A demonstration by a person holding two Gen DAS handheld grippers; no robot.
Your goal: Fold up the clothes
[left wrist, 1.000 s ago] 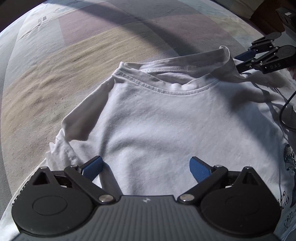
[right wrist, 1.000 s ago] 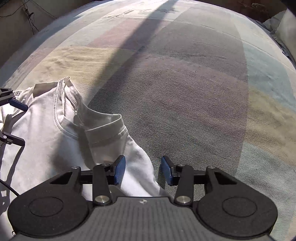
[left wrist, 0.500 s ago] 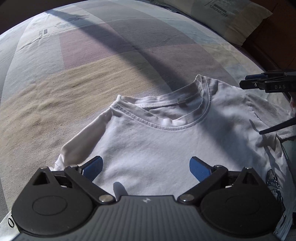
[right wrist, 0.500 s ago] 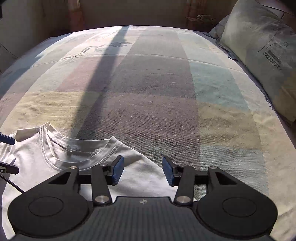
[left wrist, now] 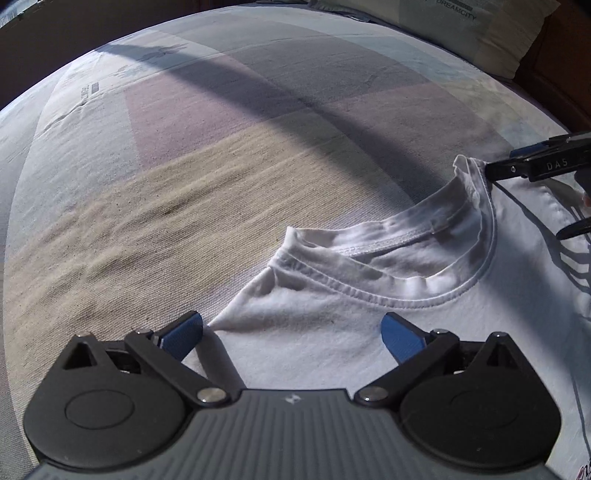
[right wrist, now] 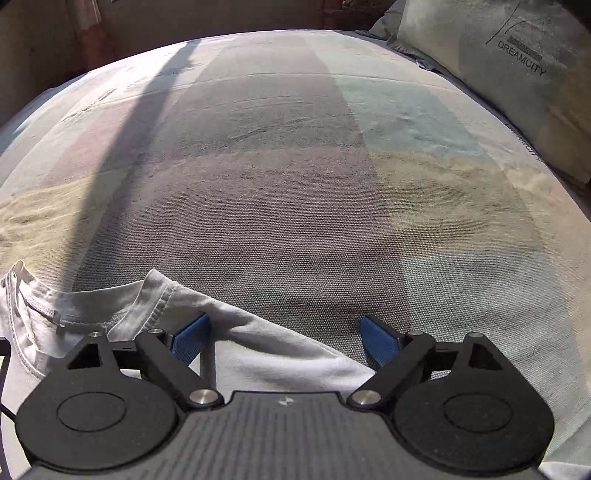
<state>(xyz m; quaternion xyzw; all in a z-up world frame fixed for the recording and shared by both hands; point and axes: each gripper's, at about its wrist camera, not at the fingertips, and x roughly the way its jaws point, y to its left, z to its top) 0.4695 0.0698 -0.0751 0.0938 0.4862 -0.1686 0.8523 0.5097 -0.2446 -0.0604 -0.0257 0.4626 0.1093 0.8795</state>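
Left wrist view: white T-shirt (left wrist: 369, 332) spread flat on a striped bedspread (left wrist: 184, 206), neckline facing away, collar (left wrist: 406, 258) rumpled and open. Left gripper (left wrist: 291, 334) low over the shirt's shoulder area, jaws spread wide, nothing between them; left blue pad (left wrist: 183, 334) just at the shirt's edge where cloth meets bedspread, right blue pad (left wrist: 400, 338) over white fabric. Cannot tell whether either pad touches the cloth. Far right, dark fingers of the right gripper (left wrist: 535, 195) reaching in beside the collar's far corner, one finger marked "DAS", the other a thin tip lower down, well apart from it. Long curved shadow across the bedspread. Pillow (left wrist: 472, 29) printed "DREAMCITY" at the top right.

Right wrist view: right gripper (right wrist: 284, 341) with jaws held wide, empty. Left pad (right wrist: 192, 338) over the shirt (right wrist: 277, 358) close by the collar (right wrist: 110, 302), right pad (right wrist: 378, 343) at the shirt's outer edge, over bedspread (right wrist: 295, 184). Shoulder edge of the shirt running diagonally between the two pads. Collar lying to the lower left, small tag visible inside the neck. Same pillow (right wrist: 509, 74) along the upper right, propped at the bed's edge. Straight dark shadow band down the left part of the cover.
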